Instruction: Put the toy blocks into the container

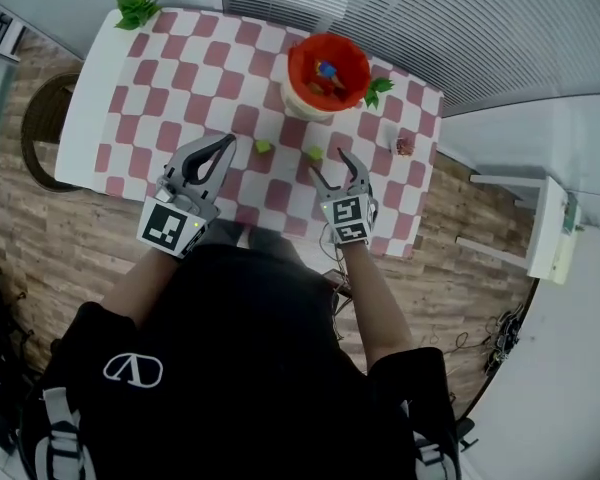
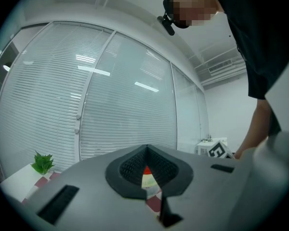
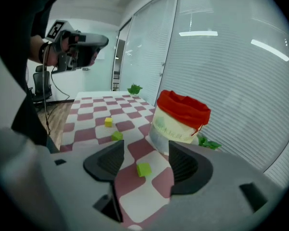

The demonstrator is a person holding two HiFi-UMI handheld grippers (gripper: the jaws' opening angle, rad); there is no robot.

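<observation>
The container, a white tub with a red liner, stands at the far side of the checkered table with some toys inside. Two green blocks lie in front of it. My right gripper is open just short of the nearer green block, which lies on the cloth between and beyond its jaws, untouched. Further off are another green block, a yellow block and the container. My left gripper hovers level, shut and empty.
A small reddish object lies near the table's right edge. Green leaf sprigs sit beside the container and at the far left corner. A white side table stands right, and a round wicker seat left.
</observation>
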